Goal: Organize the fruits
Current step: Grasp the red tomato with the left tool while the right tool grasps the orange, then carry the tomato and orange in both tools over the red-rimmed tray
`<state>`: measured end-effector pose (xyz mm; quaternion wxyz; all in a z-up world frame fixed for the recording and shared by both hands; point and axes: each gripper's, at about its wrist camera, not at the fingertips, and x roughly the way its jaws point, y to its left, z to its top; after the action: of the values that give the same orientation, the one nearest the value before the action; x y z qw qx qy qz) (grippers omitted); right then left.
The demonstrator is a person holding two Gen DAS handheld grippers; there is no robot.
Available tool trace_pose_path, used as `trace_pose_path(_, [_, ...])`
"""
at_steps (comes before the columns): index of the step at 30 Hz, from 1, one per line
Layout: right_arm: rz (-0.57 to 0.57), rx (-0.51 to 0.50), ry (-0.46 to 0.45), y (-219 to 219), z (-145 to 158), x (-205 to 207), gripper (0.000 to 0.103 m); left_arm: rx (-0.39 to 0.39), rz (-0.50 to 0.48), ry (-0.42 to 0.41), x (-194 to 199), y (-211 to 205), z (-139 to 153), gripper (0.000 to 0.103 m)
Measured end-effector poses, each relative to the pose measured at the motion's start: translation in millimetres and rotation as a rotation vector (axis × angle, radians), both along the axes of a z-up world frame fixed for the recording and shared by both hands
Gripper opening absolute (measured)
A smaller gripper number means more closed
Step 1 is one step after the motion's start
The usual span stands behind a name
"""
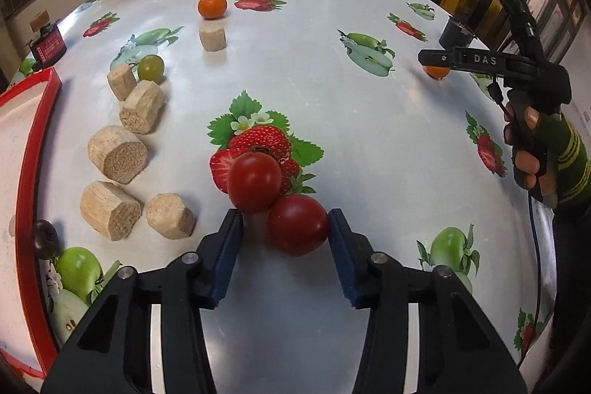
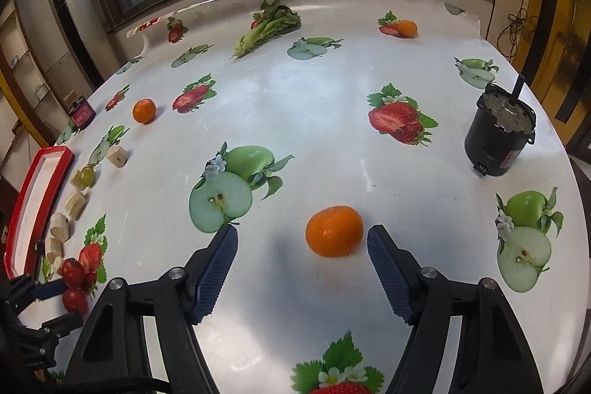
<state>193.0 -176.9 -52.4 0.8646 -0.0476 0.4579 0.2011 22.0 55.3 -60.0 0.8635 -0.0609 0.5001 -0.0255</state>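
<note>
A: What sat between the left gripper [image 1: 285,222] jaws?
B: The nearer tomato [image 1: 297,225], touching the right pad, with a gap at the left pad, so they stood open. A second tomato [image 1: 253,180] touched it, just beyond.
A: And the right gripper [image 2: 302,239]?
B: Open around a tangerine [image 2: 334,230], neither pad touching. "DAS" was printed on it.
A: Room to move?
B: Bare tablecloth [image 1: 295,80] ahead; wood blocks [image 1: 117,158] and a red-rimmed tray [image 1: 27,150] lined the left edge.
</note>
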Motion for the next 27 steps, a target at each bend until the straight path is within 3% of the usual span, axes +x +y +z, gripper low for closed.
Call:
trace_pose_path(2, [-0.015,-0.048,-0.024,4.7,-5.4,4.8,0.068,-0.017,-0.013,0.001,1.6,-0.7,1.2,0.028])
trace_pose_path(3, [-0.019,-0.069,-0.036,6.4,-7.8,5.8,0.064,-0.017,-0.011,-0.002,1.7,-0.4,1.7,0.028])
trace_pose_path(5, [-0.023,-0.083,-0.036,6.0,-12.6,7.1,0.041,-0.023,-0.011,-0.002,1.1,0.8,2.8,0.028])
trace_pose_path(6, [-0.022,-0.066,-0.032,3.6,-13.9,6.8,0.034,-0.028,-0.012,-0.003,0.9,1.6,3.9,0.028])
trace_pose_path(15, [0.042,0.016,-0.035,7.3,5.0,-39.7,0.034,-0.035,-0.035,-0.065,-22.1,6.5,28.6,0.028])
trace_pose_path(27, [0.239,0.123,-0.025,70.4,35.8,-129.7,0.034,-0.042,0.016,-0.148,-60.7,46.7,61.2,0.028])
